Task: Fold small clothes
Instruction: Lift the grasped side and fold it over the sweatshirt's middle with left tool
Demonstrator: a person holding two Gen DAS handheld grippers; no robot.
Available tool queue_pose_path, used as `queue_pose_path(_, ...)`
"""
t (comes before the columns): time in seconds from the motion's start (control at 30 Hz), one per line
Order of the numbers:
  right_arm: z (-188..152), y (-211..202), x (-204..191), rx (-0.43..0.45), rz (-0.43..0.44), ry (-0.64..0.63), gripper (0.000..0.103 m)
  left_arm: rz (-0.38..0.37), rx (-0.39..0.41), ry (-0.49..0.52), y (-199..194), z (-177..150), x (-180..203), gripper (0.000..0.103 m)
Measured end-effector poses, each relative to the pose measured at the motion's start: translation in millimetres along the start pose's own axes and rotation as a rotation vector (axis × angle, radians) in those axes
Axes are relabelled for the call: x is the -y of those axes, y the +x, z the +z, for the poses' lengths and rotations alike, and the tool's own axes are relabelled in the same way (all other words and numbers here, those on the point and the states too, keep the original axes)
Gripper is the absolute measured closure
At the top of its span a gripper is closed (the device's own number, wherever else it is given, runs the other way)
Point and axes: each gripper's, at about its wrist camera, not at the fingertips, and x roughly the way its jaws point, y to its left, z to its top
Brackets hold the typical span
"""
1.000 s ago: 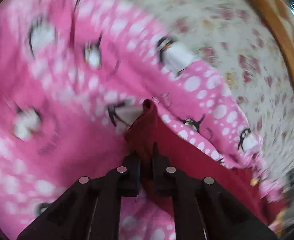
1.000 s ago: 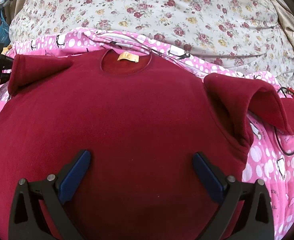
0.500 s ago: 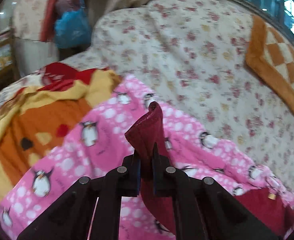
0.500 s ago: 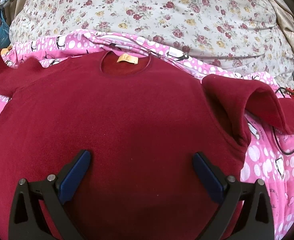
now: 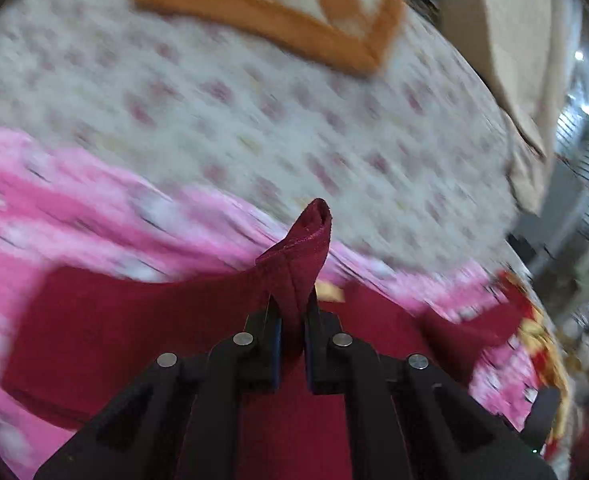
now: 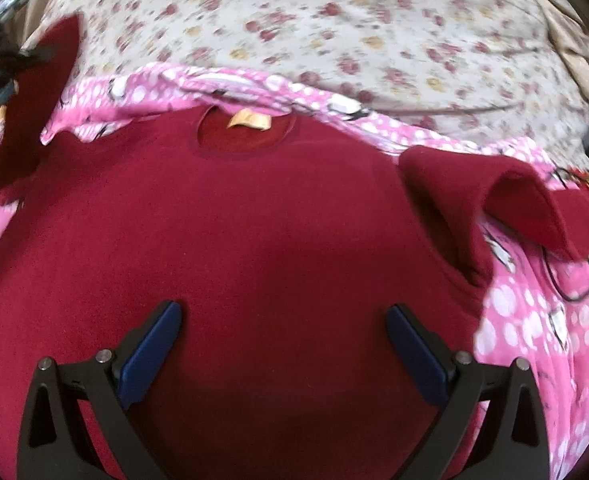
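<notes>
two layers on bed: pink penguin blanket [image 6: 534, 320] over floral sheet [image 6: 374, 40]; orange cushion [image 5: 274, 12] at 12. left gripper [image 5: 292, 312] clamps maroon shirt [image 6: 254, 220] sleeve, right gripper [image 6: 284, 320] spread wide.

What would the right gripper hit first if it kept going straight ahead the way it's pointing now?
Most likely the dark red shirt. The right gripper is open and its fingers frame the shirt's body, which fills the view ahead up to the collar. Depth is hard to judge, so how soon is unclear.
</notes>
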Motion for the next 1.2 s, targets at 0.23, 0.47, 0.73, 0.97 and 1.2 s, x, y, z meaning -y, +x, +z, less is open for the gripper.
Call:
queue_pose_path(0.23, 14.2, -42.3, 33.3, 0.203, -0.031, 0.162, 0.001, 0.008, -0.232, 0.076, 60.0, -49.7, 29.6, 0.094)
queue_pose_path(0.47, 42.4, -42.2, 45.5, 0.290, 0.386, 0.220, 0.009, -0.024, -0.278, -0.044, 13.9, -69.0, 21.3, 0.070)
queue_pose_path(0.73, 44.3, 70.1, 32.2, -0.081, 0.859, 0.518, 0.035, 0.129, -0.060, -0.296, -41.9, -76.3, -28.6, 0.070)
queue_pose_path(0.97, 41.3, 94.8, 14.2, -0.175, 0.773, 0.552, 0.057, 0.148, 0.092, -0.331, -63.3, -58.3, -33.4, 0.070)
queue_pose_path(1.2, 24.3, 78.8, 34.6, -0.193, 0.725, 0.663, 0.054, 0.202, 0.191, -0.318, -86.6, -44.2, -40.3, 0.070)
